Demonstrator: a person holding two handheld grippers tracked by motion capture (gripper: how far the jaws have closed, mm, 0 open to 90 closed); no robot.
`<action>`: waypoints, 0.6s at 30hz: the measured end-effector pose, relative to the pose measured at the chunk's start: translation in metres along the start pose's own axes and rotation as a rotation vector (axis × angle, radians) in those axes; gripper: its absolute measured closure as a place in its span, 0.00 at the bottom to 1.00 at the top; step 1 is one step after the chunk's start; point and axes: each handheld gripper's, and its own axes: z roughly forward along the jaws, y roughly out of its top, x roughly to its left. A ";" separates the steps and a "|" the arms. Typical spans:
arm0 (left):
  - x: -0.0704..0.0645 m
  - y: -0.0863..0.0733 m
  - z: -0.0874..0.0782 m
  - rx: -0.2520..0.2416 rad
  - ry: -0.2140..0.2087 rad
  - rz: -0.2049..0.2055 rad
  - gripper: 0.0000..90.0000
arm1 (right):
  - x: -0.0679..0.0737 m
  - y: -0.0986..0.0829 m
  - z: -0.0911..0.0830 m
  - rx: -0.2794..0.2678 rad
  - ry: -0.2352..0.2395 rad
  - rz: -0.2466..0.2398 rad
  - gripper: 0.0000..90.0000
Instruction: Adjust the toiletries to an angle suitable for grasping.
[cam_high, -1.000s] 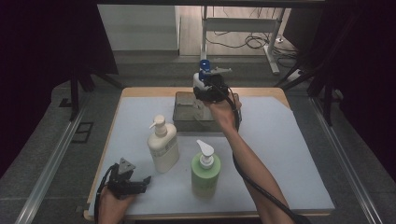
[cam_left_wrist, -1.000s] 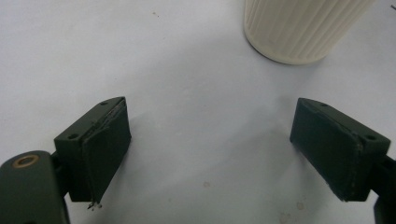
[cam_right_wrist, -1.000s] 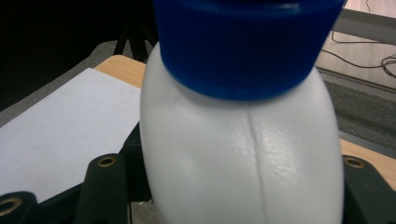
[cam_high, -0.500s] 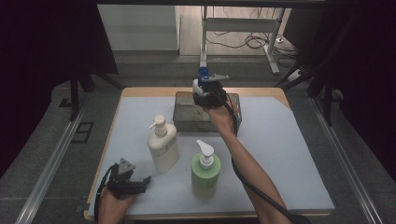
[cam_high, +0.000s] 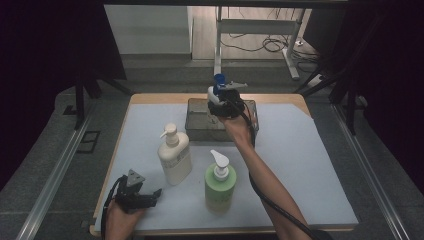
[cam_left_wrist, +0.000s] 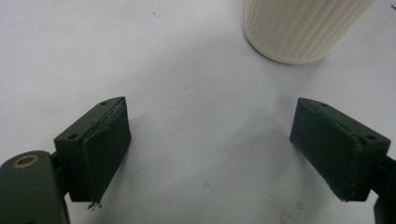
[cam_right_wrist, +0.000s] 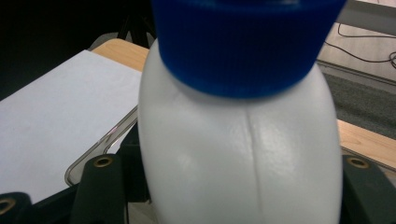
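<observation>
- Over the far half of the table, the right gripper (cam_high: 223, 97) is clamped on a white plastic bottle with a blue ribbed screw cap (cam_high: 217, 86); it holds the bottle above a clear rectangular plastic tray (cam_high: 196, 131).
- Seen from the right gripper view, the white bottle (cam_right_wrist: 238, 158) sits upright between the two black jaws, which press its sides low on the body; the blue cap (cam_right_wrist: 247, 42) is above them.
- Below the bottle in that view, a corner of the tray rim (cam_right_wrist: 100, 147) lies on the pale sheet (cam_right_wrist: 51, 107) covering the wooden table (cam_right_wrist: 364, 140).
- At the near left corner of the table, the left gripper (cam_high: 145, 197) rests low over the sheet, jaws spread wide and holding nothing.
- From the left gripper view, both pads (cam_left_wrist: 105, 149) hang apart above bare sheet, with the ribbed base of a cream pump bottle (cam_left_wrist: 299, 28) standing beyond them, untouched.
- On the high view, that cream pump bottle (cam_high: 174, 155) stands upright just in front of the tray's near left corner.
- Right of it, nearer the person, a green pump bottle with a white dispenser head (cam_high: 220, 182) stands upright, beside the right forearm (cam_high: 260, 170); whether they touch cannot be told.
</observation>
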 end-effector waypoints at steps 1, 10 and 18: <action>0.000 0.000 0.000 0.000 0.000 0.000 0.14 | 0.000 0.000 0.000 0.006 0.001 -0.009 0.39; 0.000 0.000 0.000 -0.001 0.000 0.000 0.14 | -0.002 -0.004 -0.008 0.003 0.015 -0.044 0.38; 0.000 0.000 0.000 -0.001 0.000 0.000 0.14 | -0.007 -0.012 -0.024 0.005 0.040 -0.064 0.42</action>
